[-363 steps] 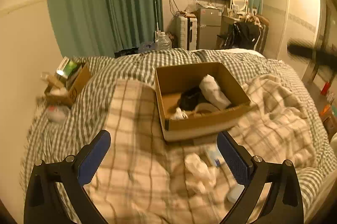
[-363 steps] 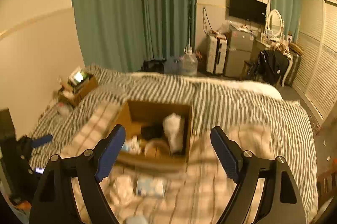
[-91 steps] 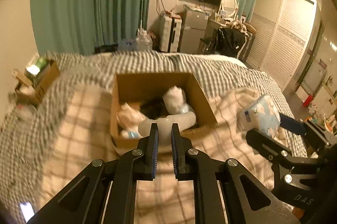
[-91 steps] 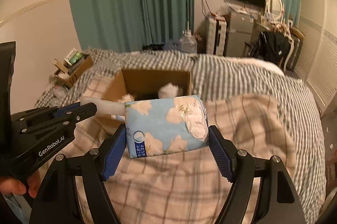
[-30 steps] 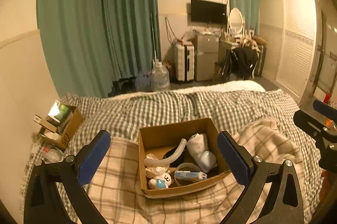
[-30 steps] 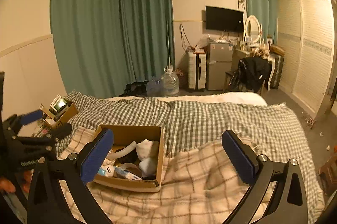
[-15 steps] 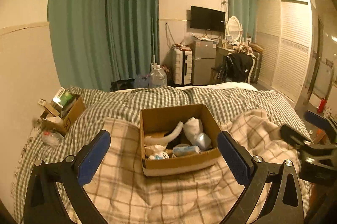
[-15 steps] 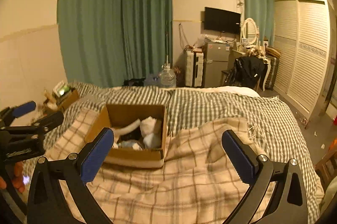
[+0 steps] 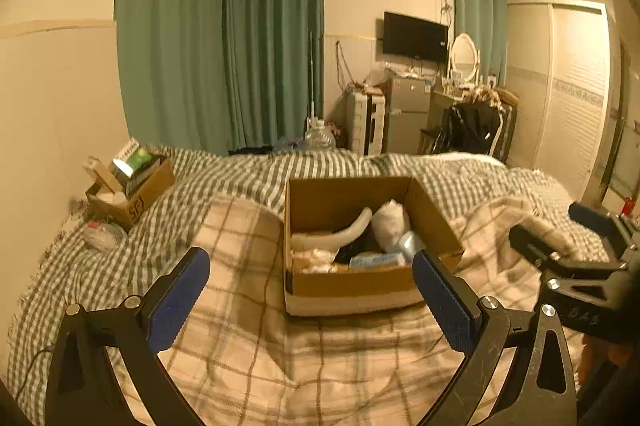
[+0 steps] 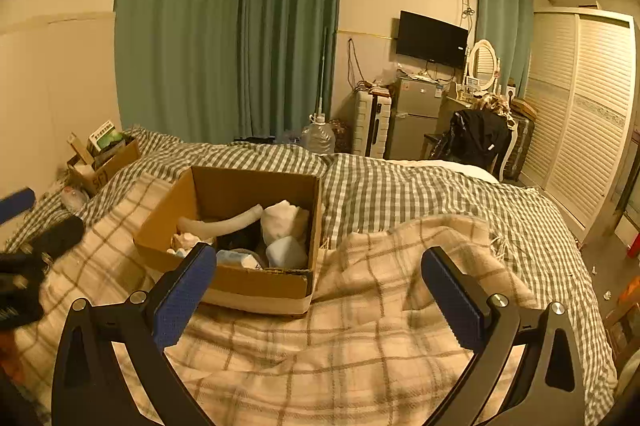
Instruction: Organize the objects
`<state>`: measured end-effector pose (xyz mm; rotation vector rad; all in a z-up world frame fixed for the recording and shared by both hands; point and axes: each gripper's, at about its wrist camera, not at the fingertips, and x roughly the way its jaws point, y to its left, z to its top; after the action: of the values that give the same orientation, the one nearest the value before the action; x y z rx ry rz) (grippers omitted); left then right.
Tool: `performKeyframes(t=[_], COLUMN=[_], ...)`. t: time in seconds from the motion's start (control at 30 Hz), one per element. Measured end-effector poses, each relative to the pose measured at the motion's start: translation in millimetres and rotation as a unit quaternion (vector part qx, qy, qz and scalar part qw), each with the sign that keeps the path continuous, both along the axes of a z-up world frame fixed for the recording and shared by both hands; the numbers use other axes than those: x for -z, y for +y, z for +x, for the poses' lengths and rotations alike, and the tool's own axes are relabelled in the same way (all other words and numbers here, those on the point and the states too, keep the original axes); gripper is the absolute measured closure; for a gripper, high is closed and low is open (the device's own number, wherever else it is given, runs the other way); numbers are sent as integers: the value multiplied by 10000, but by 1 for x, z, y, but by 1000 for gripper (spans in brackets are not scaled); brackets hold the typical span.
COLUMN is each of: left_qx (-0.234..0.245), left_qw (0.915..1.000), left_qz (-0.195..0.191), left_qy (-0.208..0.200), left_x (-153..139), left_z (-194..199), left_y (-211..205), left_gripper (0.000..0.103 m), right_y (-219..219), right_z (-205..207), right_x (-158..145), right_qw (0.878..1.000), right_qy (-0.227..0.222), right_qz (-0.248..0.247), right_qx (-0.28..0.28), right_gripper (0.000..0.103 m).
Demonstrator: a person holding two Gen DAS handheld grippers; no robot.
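Observation:
An open cardboard box (image 9: 352, 286) sits on the plaid blanket on the bed; it also shows in the right wrist view (image 10: 256, 286). Inside lie a curved white tube (image 9: 340, 232), a white bundle (image 9: 390, 224), a pale bottle (image 10: 286, 252) and a blue floral tissue pack (image 9: 376, 260). My left gripper (image 9: 312, 290) is open and empty, just in front of the box. My right gripper (image 10: 316, 286) is open and empty, in front of the box's right corner. The right gripper also shows at the right edge of the left wrist view (image 9: 568, 246).
A smaller cardboard box (image 9: 130, 186) with packets stands at the bed's far left, a plastic bag (image 9: 102, 234) beside it. Beyond the bed are green curtains (image 9: 224, 38), a water jug (image 10: 318, 136), a fridge (image 10: 414, 118) and a wardrobe (image 10: 580, 114).
Both grippers have moved lower and closer to the box, which now looks larger in both views. Both stay open and empty.

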<state>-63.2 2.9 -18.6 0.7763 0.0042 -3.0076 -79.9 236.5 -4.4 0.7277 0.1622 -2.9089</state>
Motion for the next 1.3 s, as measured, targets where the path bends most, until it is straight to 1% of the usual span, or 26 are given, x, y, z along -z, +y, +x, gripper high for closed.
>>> performKeyframes(t=[0.1, 0.2, 0.67, 1.3], left_qx=[-37, -68, -161, -177], left_qw=[9999, 9999, 9998, 9998], left_qz=[46, 38, -67, -66], left_qy=[-121, -86, -1, -85], left_x=[8, 7, 1, 5], left_z=[-3, 0, 5, 4], left_y=[-2, -1, -2, -2], left_gripper=[0, 0, 0, 0], right_y=[-5, -8, -13, -18], right_z=[-2, -3, 0, 2], right_x=[6, 9, 8, 7], right_qw=[9999, 9998, 9998, 9999], right_qy=[-91, -105, -125, -71], right_qz=[98, 160, 140, 124], right_qx=[-44, -47, -95, -45], right_gripper=[0, 0, 0, 0])
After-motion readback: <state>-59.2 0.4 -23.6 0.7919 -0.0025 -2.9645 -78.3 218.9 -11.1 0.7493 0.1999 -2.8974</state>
